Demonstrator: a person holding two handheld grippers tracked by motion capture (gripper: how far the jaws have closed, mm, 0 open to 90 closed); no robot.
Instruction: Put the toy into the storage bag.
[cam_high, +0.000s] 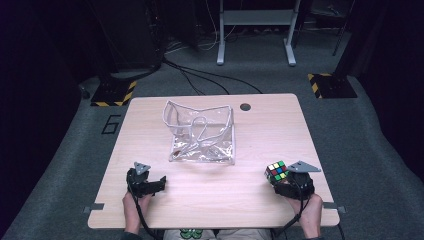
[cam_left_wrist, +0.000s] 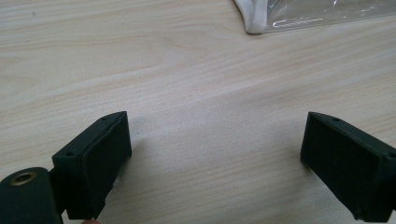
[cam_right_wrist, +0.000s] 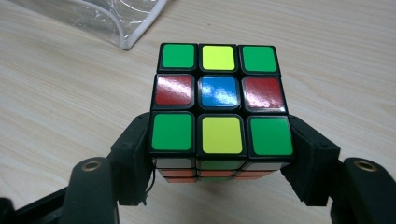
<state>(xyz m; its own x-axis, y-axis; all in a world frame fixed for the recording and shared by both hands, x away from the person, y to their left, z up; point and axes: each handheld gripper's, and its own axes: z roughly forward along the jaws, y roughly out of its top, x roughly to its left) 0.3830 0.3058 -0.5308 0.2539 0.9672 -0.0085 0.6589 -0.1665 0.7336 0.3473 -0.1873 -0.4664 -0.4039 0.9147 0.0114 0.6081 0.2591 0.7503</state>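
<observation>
Right gripper (cam_high: 278, 176) is clamped on the multicoloured puzzle cube with black edges (cam_high: 277, 171). In the right gripper view the cube (cam_right_wrist: 219, 105) sits squarely between the two black jaws: each pad presses a side face at the cube's near end, and the rest of the cube sticks out beyond the jaw tips. Its top face shows green corners, yellow near and far middles, red side middles and a blue centre. Whether the cube's underside rests on the table I can't tell.

Landmark: the clear plastic zip pouch with white trim (cam_high: 201, 132), lying crumpled and open around the middle of the light wooden table (cam_high: 210, 200). The cube is near the pouch's near-right corner, apart from it, toward the person's edge of the table. In the right gripper view a white-trimmed pouch corner (cam_right_wrist: 133, 28) lies beyond the cube to its upper left, not touching.

Left gripper (cam_high: 150, 184) is off the pouch's near-left corner, low over the table. Its jaws stand wide apart with bare wood between them, nothing held. In the left gripper view a white corner of the pouch (cam_left_wrist: 254, 18) lies well beyond the jaw tips.
</observation>
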